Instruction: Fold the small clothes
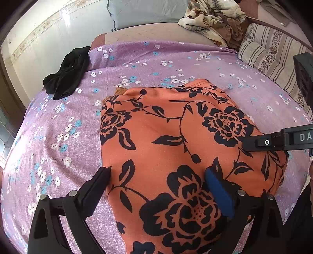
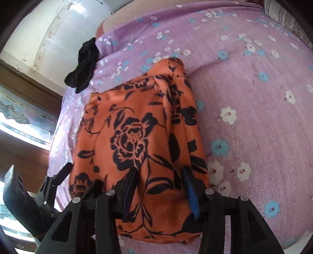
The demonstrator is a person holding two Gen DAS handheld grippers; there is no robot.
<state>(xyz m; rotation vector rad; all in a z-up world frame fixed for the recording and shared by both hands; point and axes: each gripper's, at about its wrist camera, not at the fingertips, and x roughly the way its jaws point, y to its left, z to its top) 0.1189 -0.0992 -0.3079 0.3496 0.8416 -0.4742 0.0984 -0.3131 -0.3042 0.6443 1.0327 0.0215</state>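
An orange garment with black flower print (image 1: 176, 148) lies folded into a rough rectangle on the purple flowered bedsheet (image 1: 58, 136). My left gripper (image 1: 158, 172) is open over its near left part, one finger at the cloth's left edge, the blue-padded finger on the cloth. My right gripper (image 2: 159, 172) is open, both fingers resting on the near end of the same garment (image 2: 137, 136). The right gripper's finger (image 1: 254, 142) reaches in from the right in the left wrist view. The left gripper (image 2: 64, 172) shows at lower left in the right wrist view.
A black crumpled garment (image 1: 66, 74) lies at the bed's far left edge; it also shows in the right wrist view (image 2: 84, 66). A striped pillow (image 1: 273, 52), a blue pillow (image 1: 146, 11) and a heap of patterned cloth (image 1: 213, 19) sit at the head of the bed.
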